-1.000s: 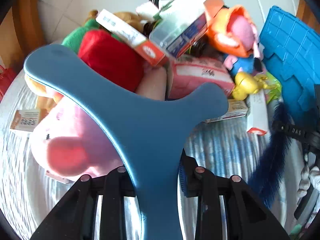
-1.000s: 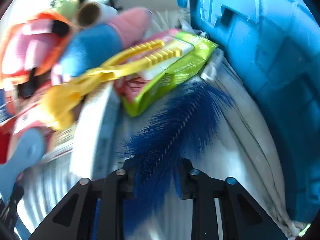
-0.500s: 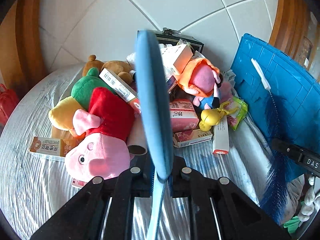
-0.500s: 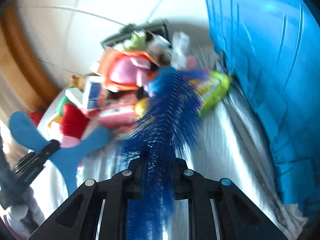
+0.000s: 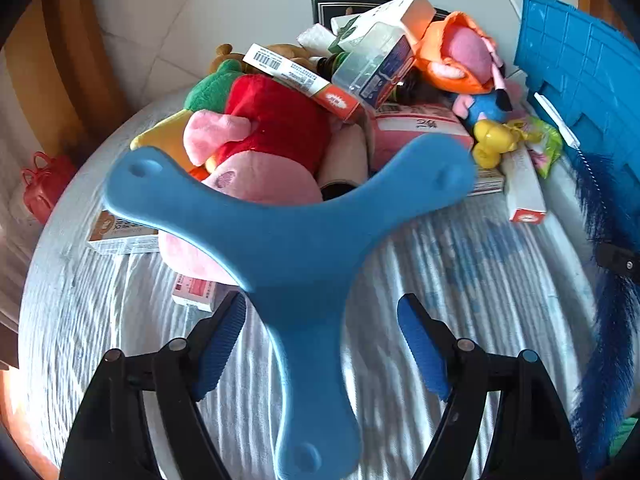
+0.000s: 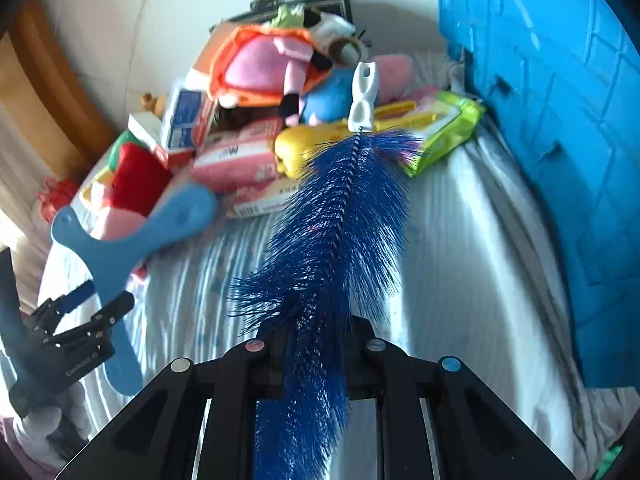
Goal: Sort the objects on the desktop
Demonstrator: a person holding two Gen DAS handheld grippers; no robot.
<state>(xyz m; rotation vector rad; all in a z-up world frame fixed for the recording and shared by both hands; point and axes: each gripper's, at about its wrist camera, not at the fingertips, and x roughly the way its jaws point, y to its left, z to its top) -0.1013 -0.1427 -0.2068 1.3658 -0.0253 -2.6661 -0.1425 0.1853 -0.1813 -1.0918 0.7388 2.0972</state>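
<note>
You are working over a surface covered with a pale cloth (image 5: pixel 472 264), ridged in fine stripes with a faint blue print, and it shows in both views. Beyond its far edge you see a floor of large white tiles (image 5: pixel 224 12) with thin grey joints curving across it. A band of warm brown wood (image 5: pixel 76 64) runs along the left side, and it also shows at the left edge of the right wrist view (image 6: pixel 44 92). A sliver of the same wood appears at the top right of the left wrist view. Bright daylight falls across the cloth, leaving its folds glaring white on the right.
</note>
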